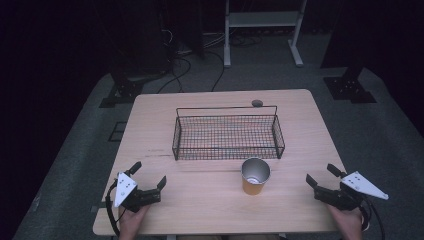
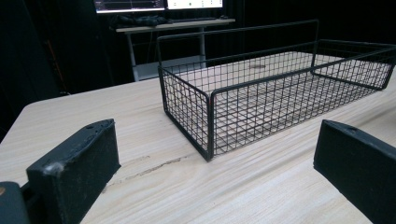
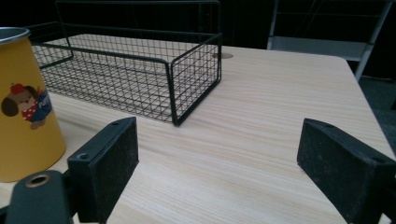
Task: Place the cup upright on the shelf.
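A yellow cup (image 1: 255,176) with a silver inside stands upright on the wooden table (image 1: 210,210), just in front of a black wire basket (image 1: 228,133). In the right gripper view the cup (image 3: 25,102) shows a cartoon dog and stands at the left, beside the basket (image 3: 140,70). My left gripper (image 1: 148,175) rests open near the table's front left corner, with the basket (image 2: 261,88) ahead of it. At the front right edge, my right gripper (image 1: 322,175) is open too. Nothing lies between either pair of jaws.
The basket holds nothing. A small grey round cap (image 1: 257,103) sits in the table's far edge. Beyond the table are a white metal frame (image 1: 262,30), dark stands and cables on grey carpet.
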`<move>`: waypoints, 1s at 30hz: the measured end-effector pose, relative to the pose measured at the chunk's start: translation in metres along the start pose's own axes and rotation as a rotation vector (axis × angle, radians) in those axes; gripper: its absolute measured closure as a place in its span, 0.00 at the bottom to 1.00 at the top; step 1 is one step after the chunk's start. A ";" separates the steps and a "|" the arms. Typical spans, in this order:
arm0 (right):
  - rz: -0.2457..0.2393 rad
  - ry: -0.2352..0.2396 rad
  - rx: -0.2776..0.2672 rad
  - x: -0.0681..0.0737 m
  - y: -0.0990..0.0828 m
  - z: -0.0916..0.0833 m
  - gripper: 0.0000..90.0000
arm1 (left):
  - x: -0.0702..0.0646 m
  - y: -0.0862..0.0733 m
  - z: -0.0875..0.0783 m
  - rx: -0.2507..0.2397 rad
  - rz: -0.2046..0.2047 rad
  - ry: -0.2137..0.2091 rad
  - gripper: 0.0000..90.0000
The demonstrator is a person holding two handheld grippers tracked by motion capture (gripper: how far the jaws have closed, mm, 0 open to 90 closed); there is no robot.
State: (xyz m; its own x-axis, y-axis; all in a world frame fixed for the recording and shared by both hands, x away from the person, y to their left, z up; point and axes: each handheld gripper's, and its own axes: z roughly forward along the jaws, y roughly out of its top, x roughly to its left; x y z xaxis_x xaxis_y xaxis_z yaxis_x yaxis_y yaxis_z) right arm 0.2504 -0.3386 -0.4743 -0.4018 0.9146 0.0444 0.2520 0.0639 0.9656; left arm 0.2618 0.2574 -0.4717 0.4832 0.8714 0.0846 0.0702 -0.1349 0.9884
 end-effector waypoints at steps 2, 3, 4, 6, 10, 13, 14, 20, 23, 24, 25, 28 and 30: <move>-0.009 0.004 0.002 0.001 0.000 0.001 0.13 | 0.000 0.000 0.000 0.002 0.003 0.001 0.00; -0.008 0.007 0.002 0.002 0.000 0.001 0.13 | 0.000 0.000 0.000 0.002 0.003 0.001 0.00; -0.009 0.010 0.003 0.002 0.001 0.001 0.13 | 0.000 0.000 0.000 0.002 0.002 0.001 0.00; -0.009 0.012 0.003 0.002 0.001 0.001 0.13 | 0.000 0.000 0.000 0.003 0.001 0.001 0.00; -0.013 0.017 -0.002 0.002 0.002 0.000 0.13 | 0.000 0.000 0.000 0.002 0.002 0.002 0.00; -0.013 0.022 -0.007 0.004 0.005 -0.002 0.13 | 0.000 0.000 0.000 0.002 0.002 0.002 0.00; -0.019 0.024 -0.009 0.005 0.005 -0.002 0.13 | 0.000 0.000 0.000 0.002 0.002 0.002 0.00; -0.033 0.041 -0.004 0.011 0.009 -0.001 0.13 | -0.001 0.000 0.000 0.001 0.003 0.002 0.00; -0.042 0.054 0.003 0.016 0.010 0.001 0.13 | -0.001 0.000 0.000 0.001 0.003 0.002 0.00; -0.047 0.059 0.005 0.018 0.010 0.002 0.13 | -0.001 0.000 0.000 0.002 0.003 0.002 0.00; -0.050 0.065 0.006 0.020 0.011 0.003 0.13 | -0.001 0.000 0.000 0.002 0.003 0.002 0.00; -0.061 0.075 0.010 0.024 0.012 0.004 0.13 | -0.001 0.000 0.000 0.002 0.005 0.003 0.00; -0.065 0.082 0.015 0.026 0.012 0.005 0.13 | -0.001 0.000 0.000 0.002 0.005 0.002 0.00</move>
State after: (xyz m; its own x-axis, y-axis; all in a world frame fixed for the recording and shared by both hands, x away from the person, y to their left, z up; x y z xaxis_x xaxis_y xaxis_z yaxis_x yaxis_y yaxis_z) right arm 0.2475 -0.3120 -0.4627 -0.4886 0.8725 0.0036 0.2361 0.1282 0.9632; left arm 0.2616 0.2568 -0.4717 0.4816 0.8718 0.0894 0.0700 -0.1399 0.9877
